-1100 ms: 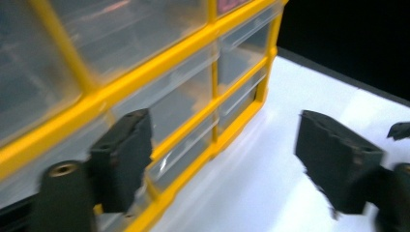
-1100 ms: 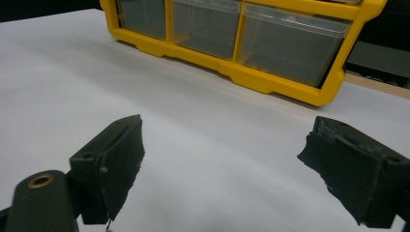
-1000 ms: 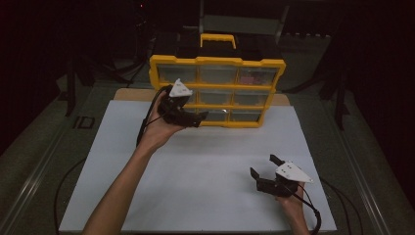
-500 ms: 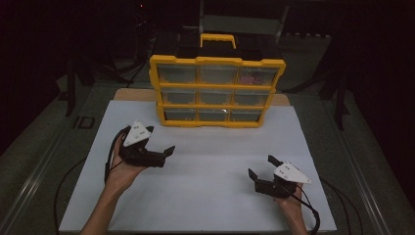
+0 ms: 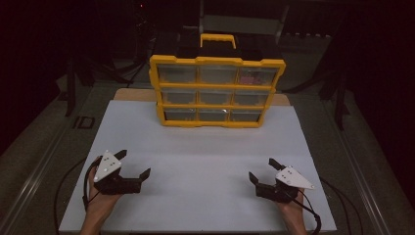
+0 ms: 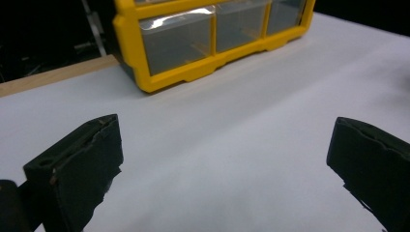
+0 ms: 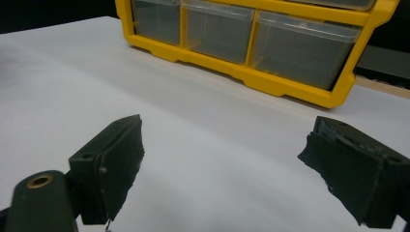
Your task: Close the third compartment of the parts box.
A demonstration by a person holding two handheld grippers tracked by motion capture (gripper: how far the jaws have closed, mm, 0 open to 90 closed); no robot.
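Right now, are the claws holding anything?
No. The left claw and right claw are both open over the white mat, with nothing between their jaws. The yellow drawer box stands far off, untouched.

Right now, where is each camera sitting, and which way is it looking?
High view: above the person's side, looking forward and down on the white table; shows both hands, left gripper, right gripper.
Left gripper view: rides that gripper, looking along its open jaws toward the yellow drawer organizer.
Right gripper view: rides that gripper, jaws open, facing the organizer's bottom row.
All share the organizer and table.
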